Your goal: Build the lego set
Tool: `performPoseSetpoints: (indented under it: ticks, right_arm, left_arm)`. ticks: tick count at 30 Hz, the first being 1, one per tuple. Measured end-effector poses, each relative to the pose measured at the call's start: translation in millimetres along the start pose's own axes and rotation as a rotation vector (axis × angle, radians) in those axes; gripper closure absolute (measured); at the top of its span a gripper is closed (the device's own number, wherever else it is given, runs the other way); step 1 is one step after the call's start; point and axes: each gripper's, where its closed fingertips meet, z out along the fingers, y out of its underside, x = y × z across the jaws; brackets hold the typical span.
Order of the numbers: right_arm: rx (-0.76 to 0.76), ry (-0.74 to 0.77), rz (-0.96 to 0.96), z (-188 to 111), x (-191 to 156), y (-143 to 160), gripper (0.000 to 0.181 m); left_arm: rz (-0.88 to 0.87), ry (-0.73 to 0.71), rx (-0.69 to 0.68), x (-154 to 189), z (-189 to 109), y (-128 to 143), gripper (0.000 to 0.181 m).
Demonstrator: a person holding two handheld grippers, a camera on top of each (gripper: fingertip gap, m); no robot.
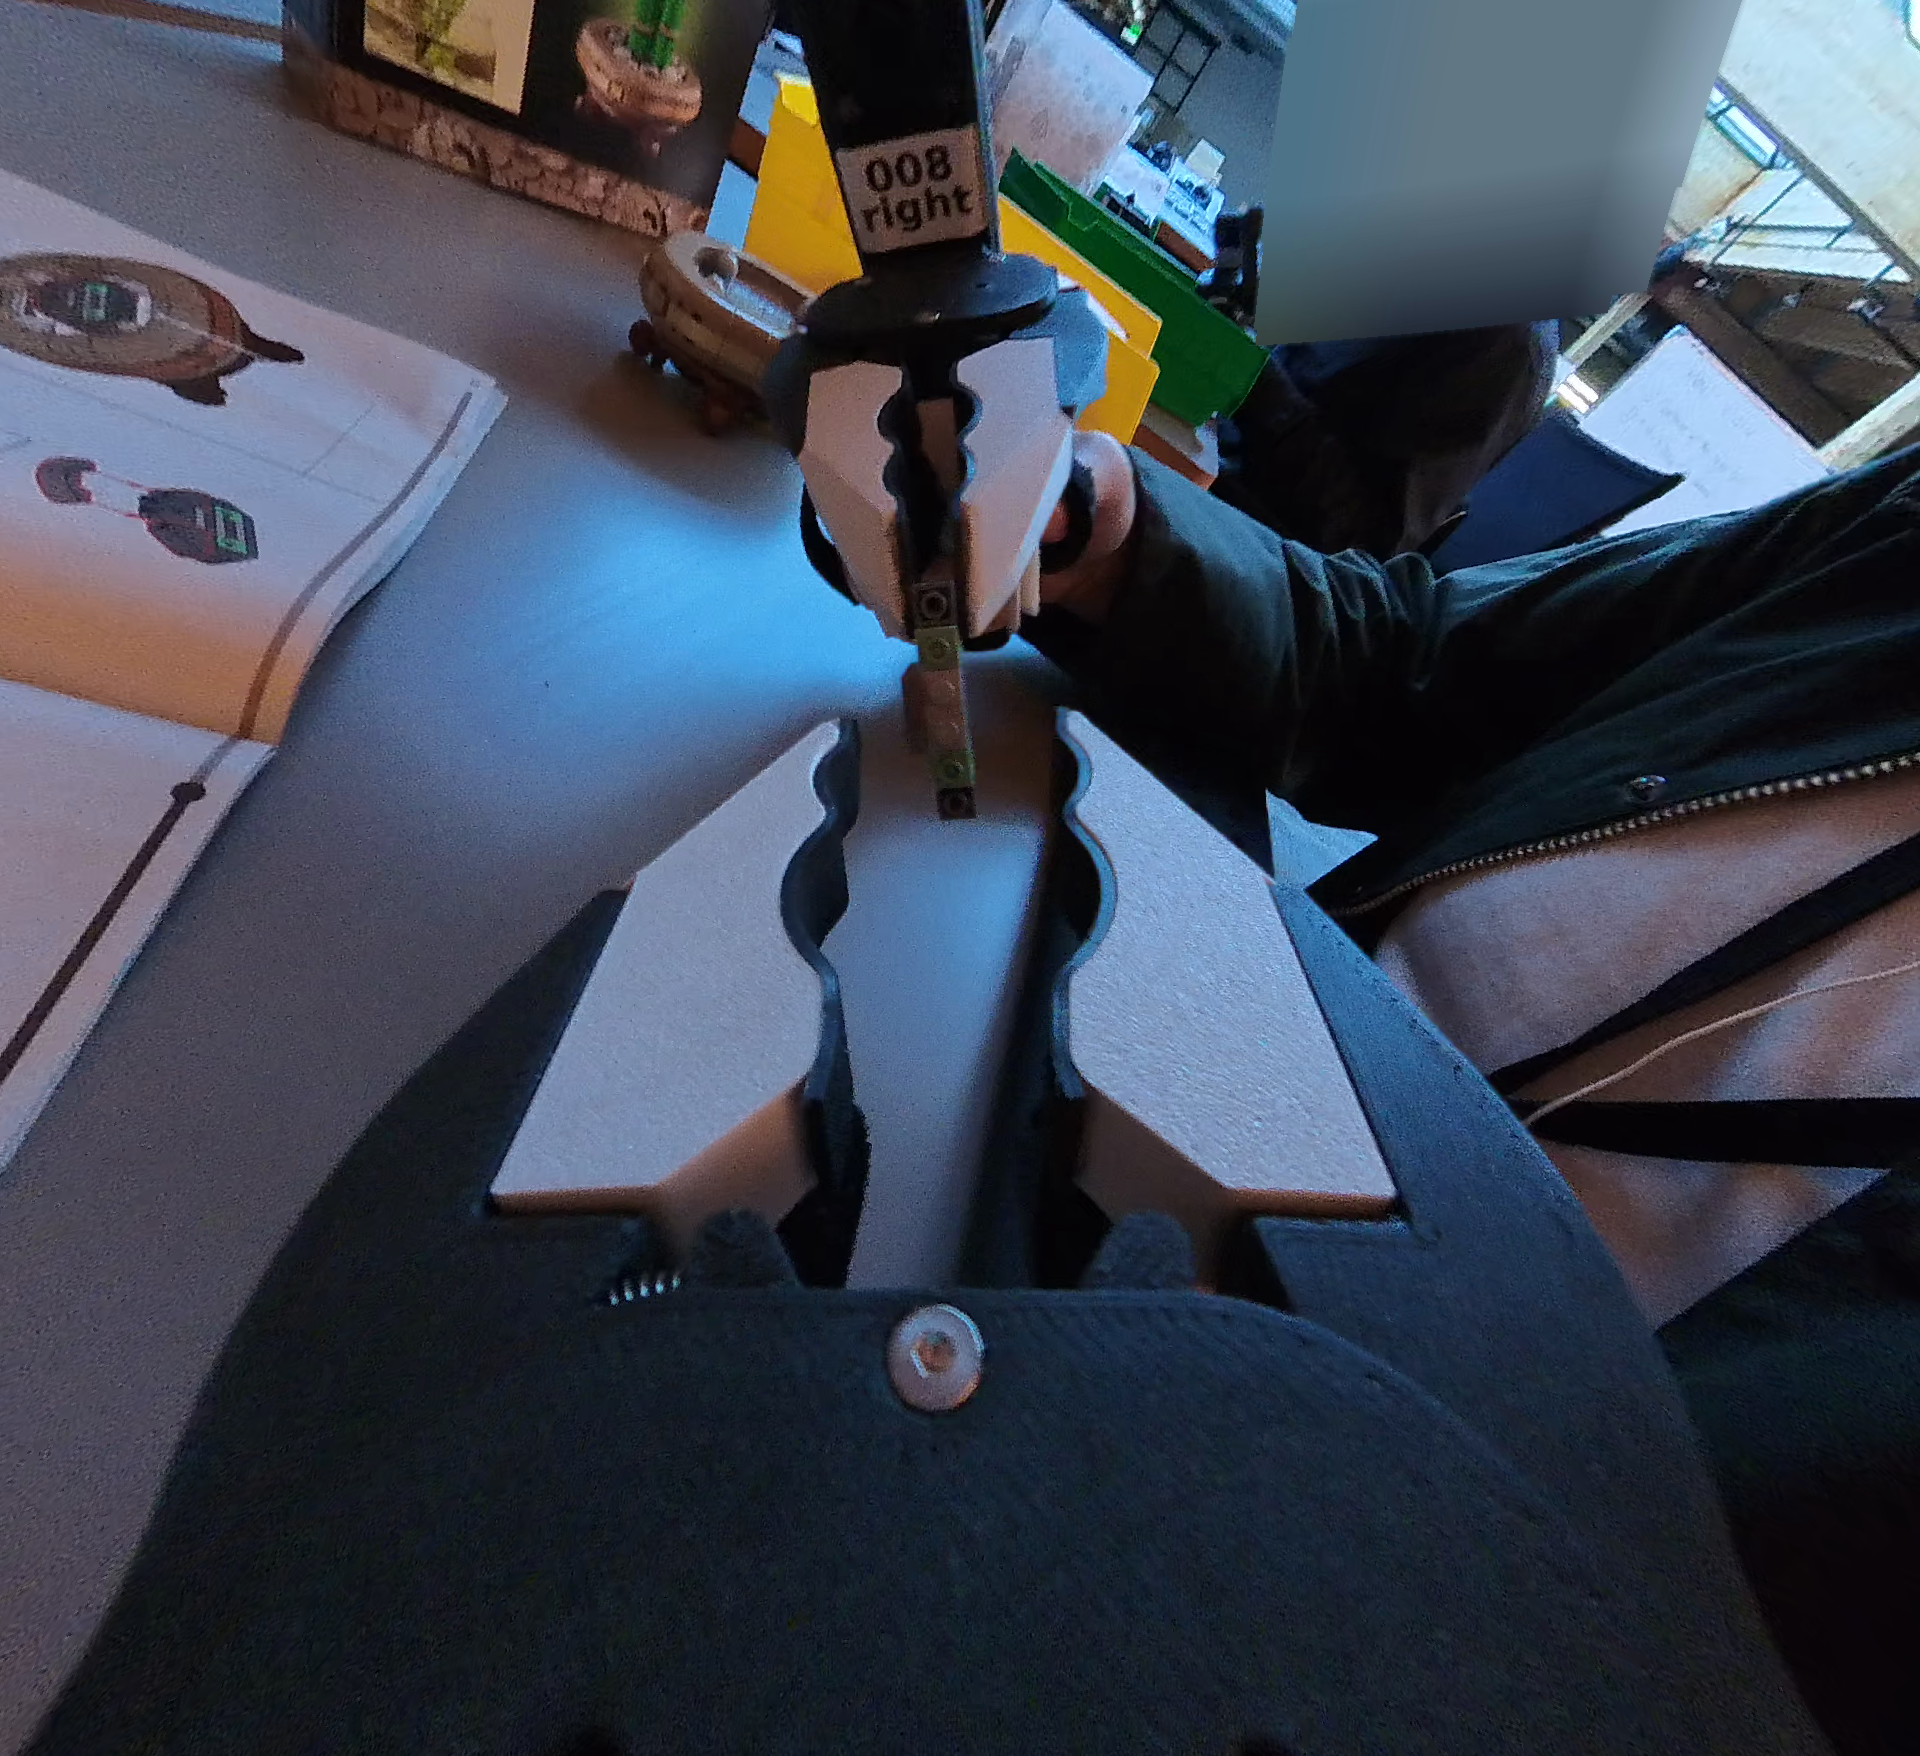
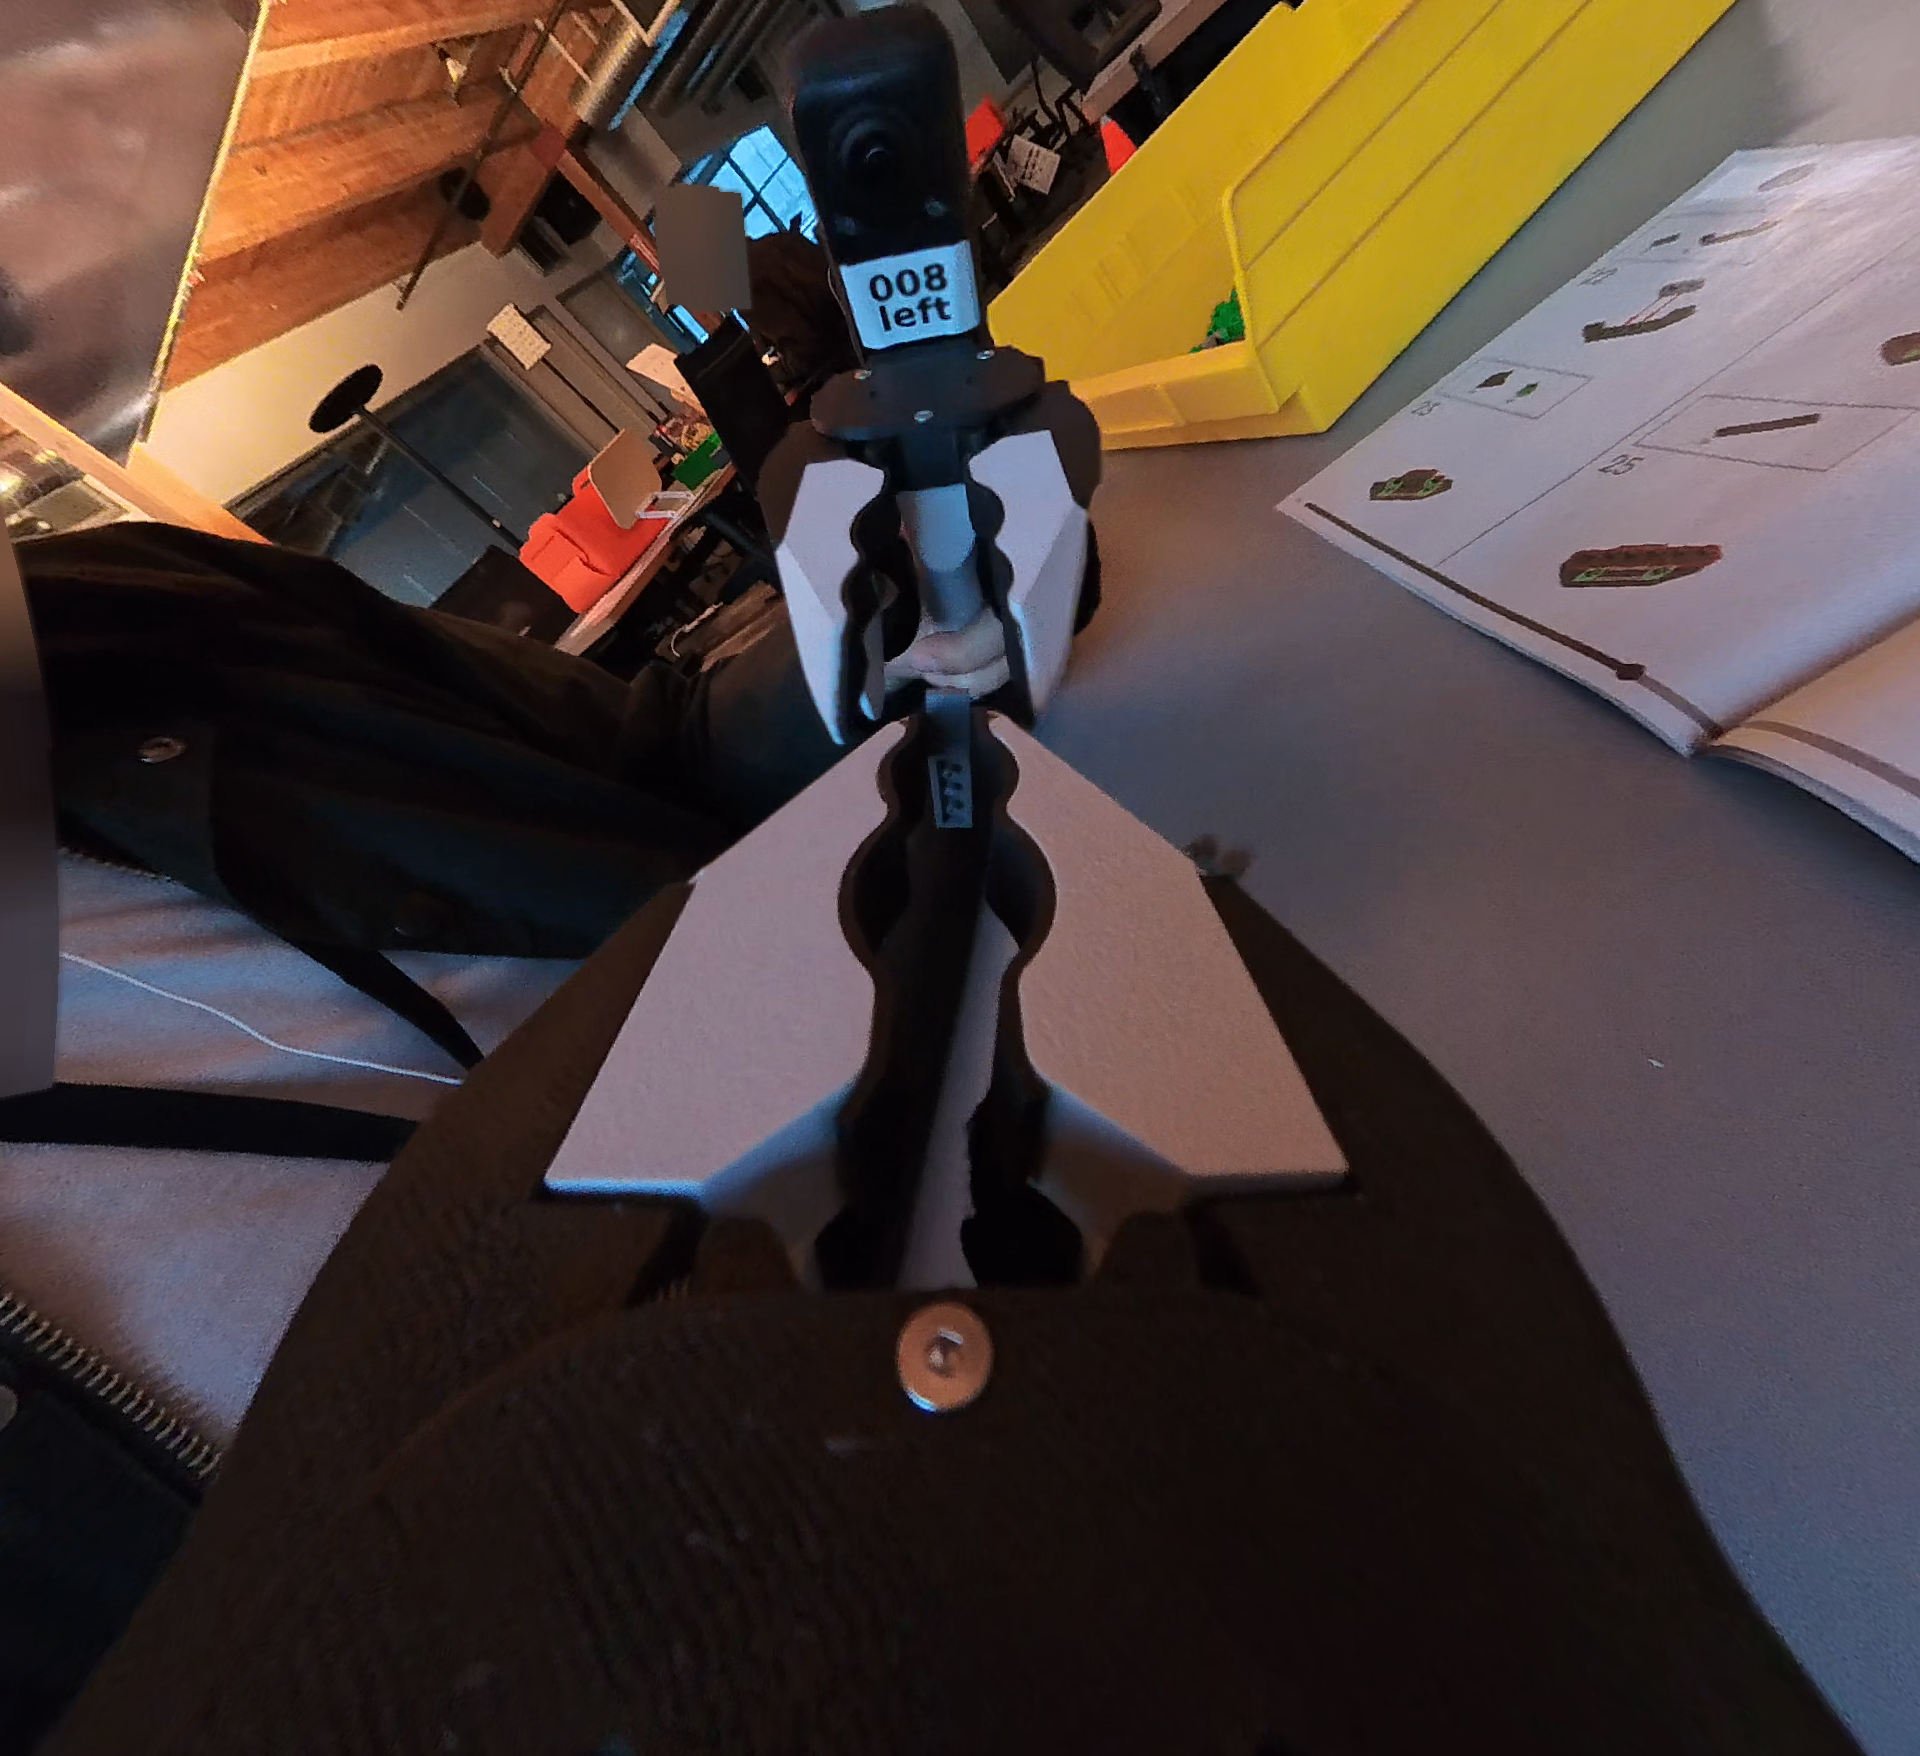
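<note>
Table (image 1: 520, 646) comes first, big and grey, and it holds all my stuff. At 11 o'clock in the left view stands the box (image 1: 499, 13), its plant picture showing what I am making. At 9 o'clock the booklet (image 1: 187, 480) lies open so I can read the steps. In the right view a yellow bin (image 2: 1455, 179) sits at 1 o'clock, near enough to reach, with green bits inside. The round tan pot (image 1: 717, 314) I built waits at 11 o'clock in the left view, out of the way.

My right gripper (image 1: 940, 610) is nearly closed. It pinches one end of a thin strip (image 1: 948, 730) of black, green and tan lego bits. I hold it by the end so the rest sticks out free, above the table.

My left gripper (image 1: 951, 771) is open, with a wide gap. It has nothing in it. The free end of the strip pokes in between its tips, not touching them, as far as I can tell. I think I will close on that end next, so both grippers can hold or press the strip. It is skinny, so a hard push may snap it.
</note>
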Motion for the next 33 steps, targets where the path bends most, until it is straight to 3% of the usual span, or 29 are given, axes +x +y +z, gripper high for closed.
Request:
performPoseSetpoints:
  ticks: [2,5,10,13,15,19,24,33]
  right_arm:
    - [-0.008,-0.007,-0.002,3.8,-1.7,1.6,0.175]
    - [-0.004,-0.012,-0.006,6.5,-3.8,1.2,0.175]
    - [0.052,-0.011,-0.029,7.6,-4.6,-5.5,0.174]
    - [0.067,-0.003,-0.040,9.6,-3.6,-7.0,0.160]
    - [0.063,0.003,-0.042,11.5,-2.5,-5.8,0.159]
    - [0.029,0.012,-0.033,15.8,-0.9,0.3,0.171]
    - [0.007,0.014,-0.006,15.6,-1.9,2.2,0.171]
    - [0.020,-0.022,0.015,17.1,-5.2,2.5,0.171]
  left_arm:
    - [-0.002,0.005,-0.016,0.7,2.5,2.7,0.150]
    - [0.008,-0.005,-0.034,-0.1,3.2,5.6,0.171]
    - [0.031,-0.023,0.011,-0.5,-1.6,-2.7,0.171]
    - [0.053,-0.034,0.040,0.2,-4.3,-7.5,0.172]
    - [0.041,-0.037,0.033,-0.9,-3.0,-6.2,0.171]
    - [0.039,-0.045,0.026,-2.2,-1.5,-4.5,0.172]
    - [0.014,-0.035,0.030,-3.5,-1.7,-4.2,0.166]
    - [-0.027,0.021,0.034,2.1,-3.4,-4.0,0.172]
